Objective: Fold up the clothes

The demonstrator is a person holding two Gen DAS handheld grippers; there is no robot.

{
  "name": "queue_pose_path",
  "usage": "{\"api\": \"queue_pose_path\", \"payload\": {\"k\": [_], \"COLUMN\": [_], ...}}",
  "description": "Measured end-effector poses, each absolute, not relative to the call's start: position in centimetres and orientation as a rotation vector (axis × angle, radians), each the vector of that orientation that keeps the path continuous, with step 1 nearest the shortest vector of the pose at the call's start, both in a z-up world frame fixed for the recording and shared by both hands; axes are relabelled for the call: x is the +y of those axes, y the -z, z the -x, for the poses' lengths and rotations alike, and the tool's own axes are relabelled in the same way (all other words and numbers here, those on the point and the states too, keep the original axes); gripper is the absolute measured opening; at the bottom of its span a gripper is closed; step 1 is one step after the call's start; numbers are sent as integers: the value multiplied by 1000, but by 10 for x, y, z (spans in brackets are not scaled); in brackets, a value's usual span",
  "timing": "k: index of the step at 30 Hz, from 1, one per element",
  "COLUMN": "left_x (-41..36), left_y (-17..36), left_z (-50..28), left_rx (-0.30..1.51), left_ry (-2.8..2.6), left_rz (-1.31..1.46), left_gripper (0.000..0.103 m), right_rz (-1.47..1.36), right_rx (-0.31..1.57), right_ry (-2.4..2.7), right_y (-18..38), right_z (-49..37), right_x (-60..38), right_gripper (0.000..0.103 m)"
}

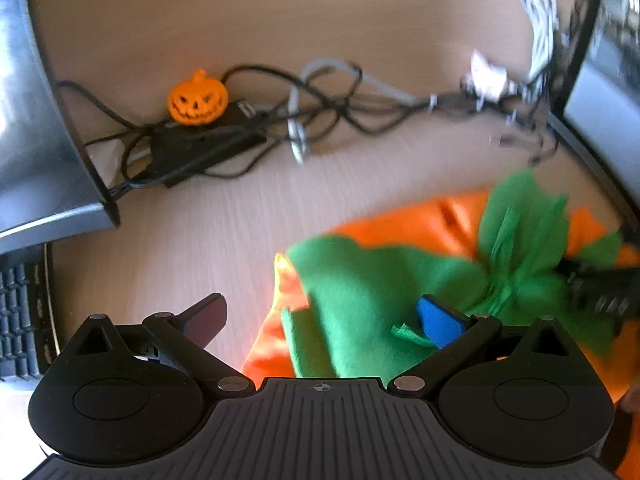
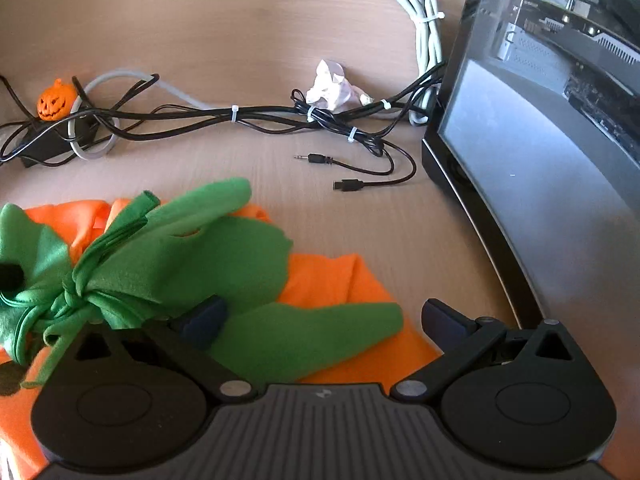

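Observation:
An orange garment with a green leaf-shaped collar lies crumpled on the light wooden desk. My left gripper is open, its fingers spread wide over the garment's left edge, with green felt lying between them. In the right wrist view the same orange garment and green collar show a knot of green ties at the left. My right gripper is open too, straddling a green leaf flap. A dark shape at the right of the left wrist view looks like the right gripper.
A small orange pumpkin figure sits on a black power brick among tangled cables. Crumpled paper lies by the wall. A glass-sided computer case stands at the right, a monitor and keyboard at the left.

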State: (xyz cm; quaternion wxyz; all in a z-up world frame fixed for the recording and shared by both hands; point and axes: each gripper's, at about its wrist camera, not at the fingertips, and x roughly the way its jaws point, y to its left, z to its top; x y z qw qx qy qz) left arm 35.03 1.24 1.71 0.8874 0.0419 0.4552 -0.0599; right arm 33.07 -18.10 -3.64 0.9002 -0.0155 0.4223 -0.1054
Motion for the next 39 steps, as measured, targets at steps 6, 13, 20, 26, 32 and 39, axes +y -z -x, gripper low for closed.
{"api": "queue_pose_path", "payload": {"k": [6,13,20,26,32,39], "left_x": [4,4,8,7,5,15], "left_y": [-8,1,-3,-7,-3,-19], "left_z": [-355,-352,-349,-350,-349,-346], "left_rx": [967,986,985,976,985,949], "left_ry": [101,99,101,104,101,107], "left_rz": [-183,-198,-173,-186,-199,-94], "left_gripper": [103,103,103,103,103,103], "right_rz": [-2,66,56,-20,36,61], "right_rx": [793,774,882,761,821,845], "right_ry": [211,337,335,249,153,147], "right_y": [8,11,35,4,19,30], "right_z": [-322,-327,-327,-316,-320,-319], "right_x": [-183,-185,-189,-184,-159,-153], "right_gripper": [103,103,103,103,103,103]}}
